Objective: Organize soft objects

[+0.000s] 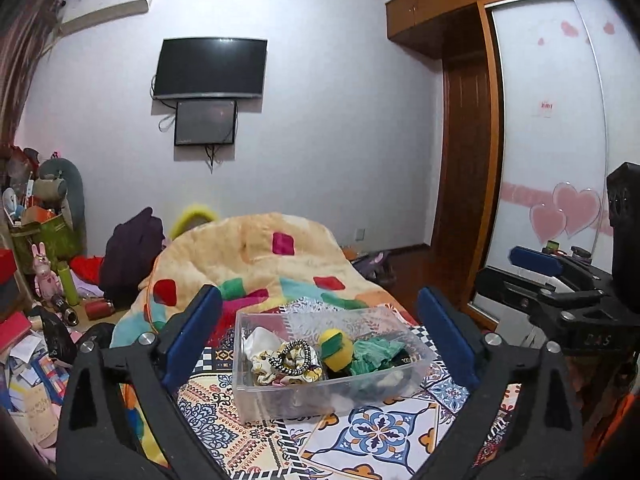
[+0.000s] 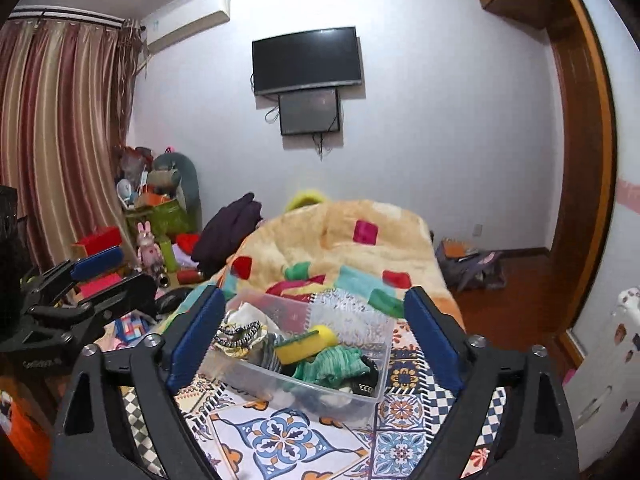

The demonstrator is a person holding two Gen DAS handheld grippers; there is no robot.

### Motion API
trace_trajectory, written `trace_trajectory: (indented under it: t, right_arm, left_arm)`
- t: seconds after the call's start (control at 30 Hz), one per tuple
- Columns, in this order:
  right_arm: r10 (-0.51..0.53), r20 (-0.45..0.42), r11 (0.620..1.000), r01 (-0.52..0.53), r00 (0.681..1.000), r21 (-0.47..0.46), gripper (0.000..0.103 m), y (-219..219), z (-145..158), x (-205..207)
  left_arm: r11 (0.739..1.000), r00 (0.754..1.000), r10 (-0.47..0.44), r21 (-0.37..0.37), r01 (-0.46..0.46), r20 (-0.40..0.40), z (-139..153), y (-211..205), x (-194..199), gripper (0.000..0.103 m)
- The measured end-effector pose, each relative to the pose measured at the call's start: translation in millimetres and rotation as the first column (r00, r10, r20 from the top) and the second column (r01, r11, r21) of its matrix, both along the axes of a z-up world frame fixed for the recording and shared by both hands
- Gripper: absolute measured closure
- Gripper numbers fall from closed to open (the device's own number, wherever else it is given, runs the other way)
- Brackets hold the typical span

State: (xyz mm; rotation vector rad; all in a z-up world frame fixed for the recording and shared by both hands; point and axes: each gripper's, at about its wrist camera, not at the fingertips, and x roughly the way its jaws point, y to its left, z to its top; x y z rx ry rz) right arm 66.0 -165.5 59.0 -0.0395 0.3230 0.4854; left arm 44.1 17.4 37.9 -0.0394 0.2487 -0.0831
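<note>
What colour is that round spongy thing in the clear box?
The sponge is yellow with a green layer; the left wrist view shows it best.

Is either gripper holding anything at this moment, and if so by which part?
Nothing is held. The left gripper and right gripper are both open and empty, with the clear bin of soft items lying beyond their fingers.

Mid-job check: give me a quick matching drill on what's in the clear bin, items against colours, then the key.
Items:
1. sponge
2. crumpled cloth
3. braided scrunchie
4. plastic bin

Descriptions:
A. see-through
B. yellow with a green layer
C. black and white
D. solid green

Pairs: 1-B, 2-D, 3-C, 4-A

The left gripper and right gripper are open, holding nothing.
</note>
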Motion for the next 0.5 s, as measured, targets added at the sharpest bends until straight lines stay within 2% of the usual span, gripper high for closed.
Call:
trace_trajectory:
  t: [0.03, 0.5]
  right_arm:
    - [-0.003, 0.010, 1.000, 0.003, 1.000, 0.005, 0.000, -1.5, -0.1, -4.4]
    - [0.010, 0.034, 1.000, -0.010, 0.999, -0.004, 0.000, 4.3, -7.8, -17.3]
  left_arm:
    - [1.000, 1.000, 0.003, 0.005, -0.003, 0.004, 0.7, -1.4, -1.5, 0.001]
    - [0.999, 0.999, 0.038, 0.017, -0.038, 0.030, -1.5, -5.8, -13.5, 0.000]
